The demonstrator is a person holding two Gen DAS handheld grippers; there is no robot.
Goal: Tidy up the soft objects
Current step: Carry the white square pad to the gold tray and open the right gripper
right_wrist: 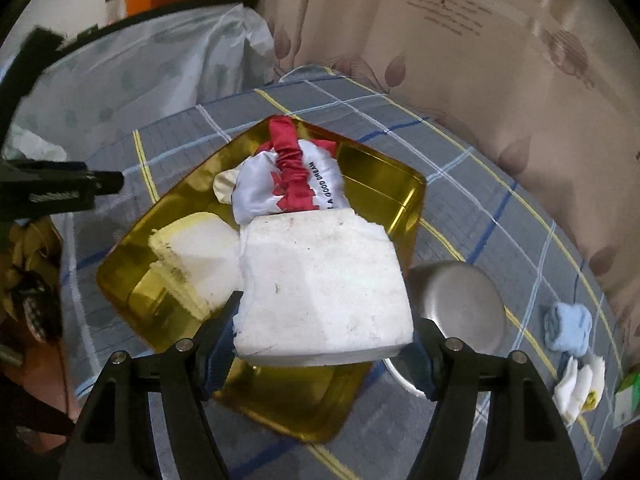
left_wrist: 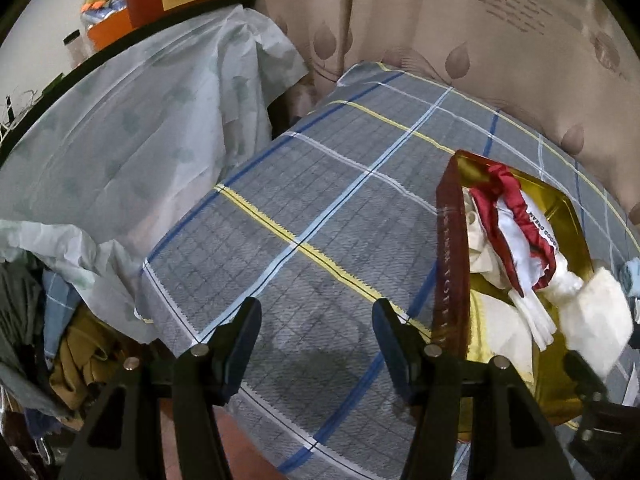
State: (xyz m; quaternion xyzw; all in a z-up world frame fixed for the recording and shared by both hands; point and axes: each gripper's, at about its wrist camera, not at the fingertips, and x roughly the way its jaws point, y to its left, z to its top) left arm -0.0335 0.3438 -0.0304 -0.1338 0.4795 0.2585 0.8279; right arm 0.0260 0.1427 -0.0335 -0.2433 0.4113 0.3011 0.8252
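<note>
Item: white foam block (right_wrist: pixel 324 284), pinched in right gripper (right_wrist: pixel 324 336), hovering over gold tray (right_wrist: pixel 380 184) w/ red-white cloth (right_wrist: pixel 288 180). Left gripper (left_wrist: pixel 316 320) spread, empty. Tip: lower into the bare corner, then release; avoid the rim.

A plaid grey bedsheet (left_wrist: pixel 320 208) lies before beige leaf-print curtains (left_wrist: pixel 500 40), dimly lit.

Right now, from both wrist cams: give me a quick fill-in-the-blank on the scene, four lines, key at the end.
1. The right gripper is shut on a white ____ block.
2. The left gripper holds ____.
3. The red-and-white eye mask lies inside the ____ tin.
4. The light blue cloth lies on the plaid sheet, ____ the tin.

Missing words: foam; nothing; gold; outside
</note>
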